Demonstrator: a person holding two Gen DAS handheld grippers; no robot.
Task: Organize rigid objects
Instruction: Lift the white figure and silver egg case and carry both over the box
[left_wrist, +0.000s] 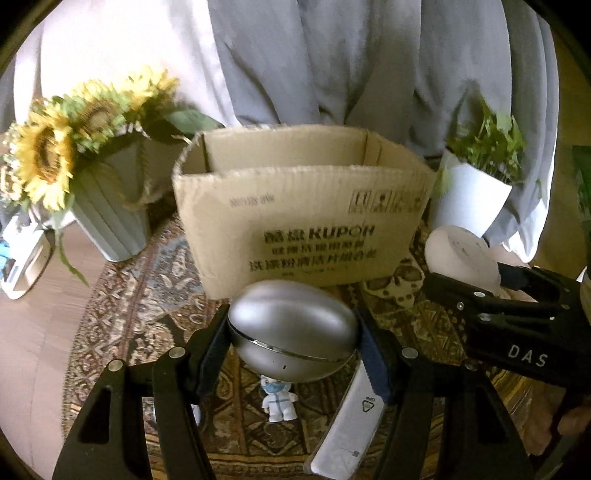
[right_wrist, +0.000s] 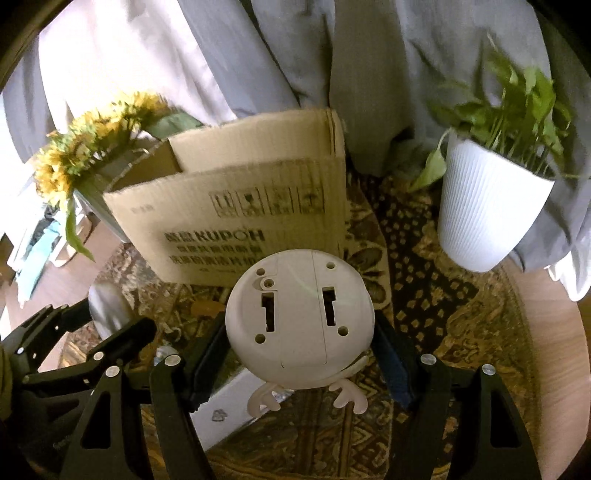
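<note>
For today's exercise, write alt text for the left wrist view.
The left gripper clamps a silver egg-shaped case before an open cardboard box on a patterned rug. Sunflowers stand left, a potted plant right.

"KUPOH" on cardboard box (left_wrist: 303, 221); "DAS" on right tool (left_wrist: 461, 291).

Light: dim and warm; brighter through the pale curtain (left_wrist: 332, 55) behind
Blur: sunflowers (left_wrist: 48, 155) and green plant (right_wrist: 517, 107) smeared
Glare: soft sheen on silver case (left_wrist: 291, 325)
Edges: fisheye bending; dark corners
</note>
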